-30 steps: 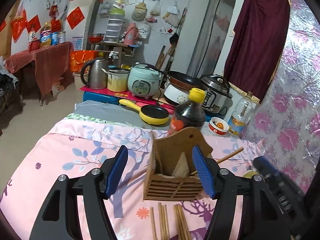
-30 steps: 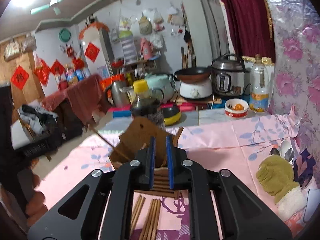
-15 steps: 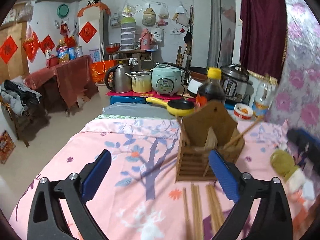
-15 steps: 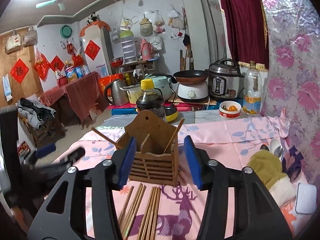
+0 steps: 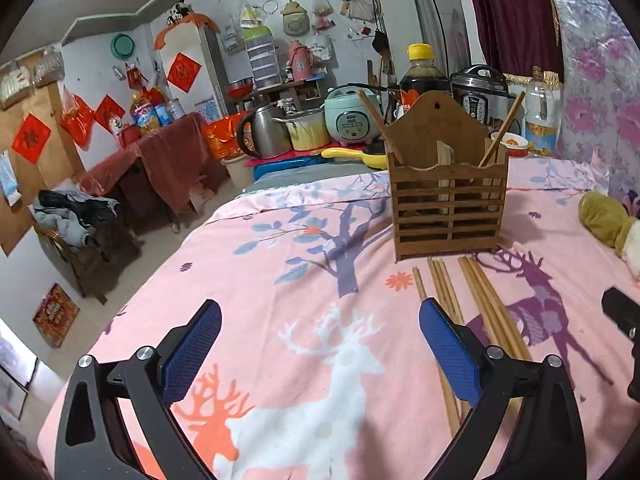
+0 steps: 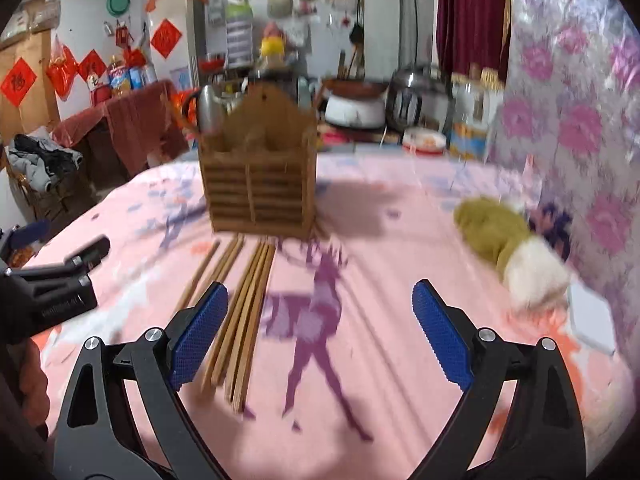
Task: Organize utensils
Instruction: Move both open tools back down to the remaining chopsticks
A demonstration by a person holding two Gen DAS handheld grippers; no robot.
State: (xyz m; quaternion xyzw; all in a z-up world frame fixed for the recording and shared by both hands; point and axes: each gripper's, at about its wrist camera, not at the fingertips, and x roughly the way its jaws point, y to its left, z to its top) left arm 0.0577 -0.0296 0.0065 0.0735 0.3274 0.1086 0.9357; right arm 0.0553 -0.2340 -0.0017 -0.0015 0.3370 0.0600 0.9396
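Both grippers empty above the pink cloth (image 5: 304, 320) — chopsticks loose.
Left gripper (image 5: 320, 344) is spread wide, grasping nothing; right gripper (image 6: 320, 332) is opening, nothing between its jaws. Chopsticks (image 5: 476, 300) lie flat at the left view's 3 o'clock, just before the holder (image 5: 448, 204) — two more stand inside it.

At the bottom of the frame the left gripper (image 5: 320, 344) stands wide open over the pink deer-print cloth (image 5: 280, 280), nothing between its blue pads. Right of centre, loose chopsticks (image 5: 472, 292) lie fanned before a slatted wooden utensil holder (image 5: 448, 208) with two chopsticks upright inside.
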